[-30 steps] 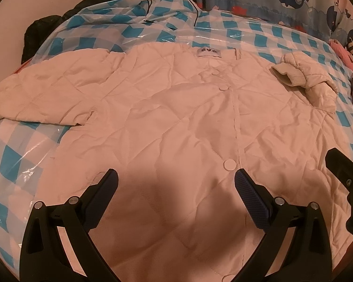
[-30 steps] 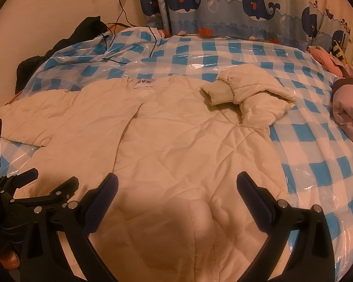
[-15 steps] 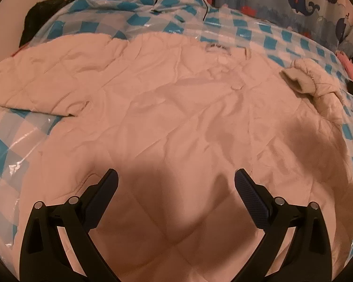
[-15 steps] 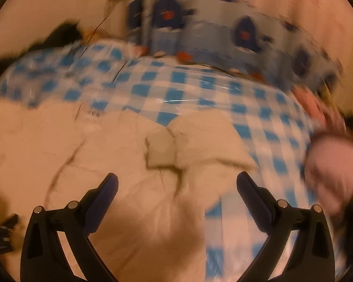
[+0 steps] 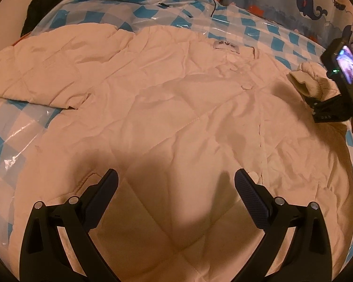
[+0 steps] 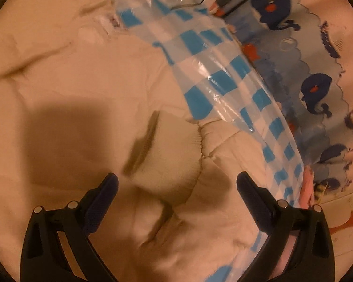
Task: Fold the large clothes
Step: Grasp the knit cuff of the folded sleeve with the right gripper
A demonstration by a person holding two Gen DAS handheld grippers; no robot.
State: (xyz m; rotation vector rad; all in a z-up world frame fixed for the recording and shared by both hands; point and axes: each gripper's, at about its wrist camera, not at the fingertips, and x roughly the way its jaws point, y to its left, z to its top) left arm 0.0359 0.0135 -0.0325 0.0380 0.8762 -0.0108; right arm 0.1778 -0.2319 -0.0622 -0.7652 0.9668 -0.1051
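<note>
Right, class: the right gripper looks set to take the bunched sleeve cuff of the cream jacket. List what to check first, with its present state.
1. Right gripper open: ok, fingers wide apart.
2. Sleeve cuff lies between and just beyond the fingers: ok.
3. Cuff already gripped: not ok, nothing held.
4. Left gripper open and holding nothing over the jacket body: ok.
5. Jacket front buttoned and flat: ok, though wrinkled.
6. Other sleeve spread out flat: ok.

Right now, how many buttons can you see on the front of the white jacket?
2: one button below the collar label, another low on the placket beside the left gripper. Wrinkles may hide more.
</note>
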